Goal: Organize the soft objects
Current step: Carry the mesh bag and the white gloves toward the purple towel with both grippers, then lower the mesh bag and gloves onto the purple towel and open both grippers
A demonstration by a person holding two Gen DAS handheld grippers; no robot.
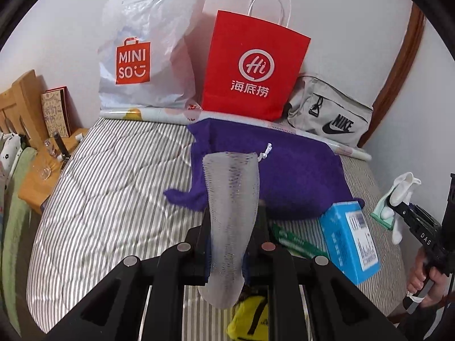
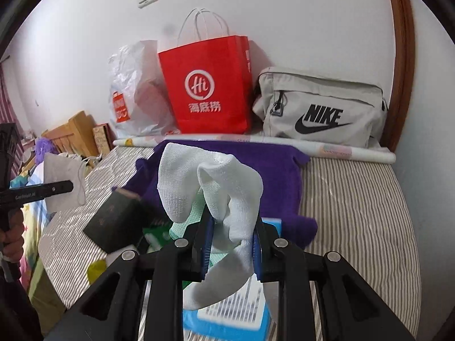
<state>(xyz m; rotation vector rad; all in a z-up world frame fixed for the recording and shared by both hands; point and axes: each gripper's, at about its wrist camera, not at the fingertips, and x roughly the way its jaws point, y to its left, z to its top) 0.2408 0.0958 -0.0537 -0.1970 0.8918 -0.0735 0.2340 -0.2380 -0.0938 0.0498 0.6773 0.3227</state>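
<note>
Both grippers clenching socks: left gripper [image 1: 233,227] gripping 1 grey sock [image 1: 230,199], right gripper [image 2: 231,236] gripping 1 white sock [image 2: 216,187].
Behind, 3 bags standing w/ 1 purple towel [image 1: 284,170] lying on the striped bed [image 1: 113,170].

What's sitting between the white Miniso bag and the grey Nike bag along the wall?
The red paper bag stands between the Miniso bag and the Nike bag, all against the wall. Both wrist views show it.

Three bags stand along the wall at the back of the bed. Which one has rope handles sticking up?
The red paper bag in the middle, with thin white loop handles. The white plastic bag on its left is crumpled shut; the grey Nike bag closes with zips.
</note>
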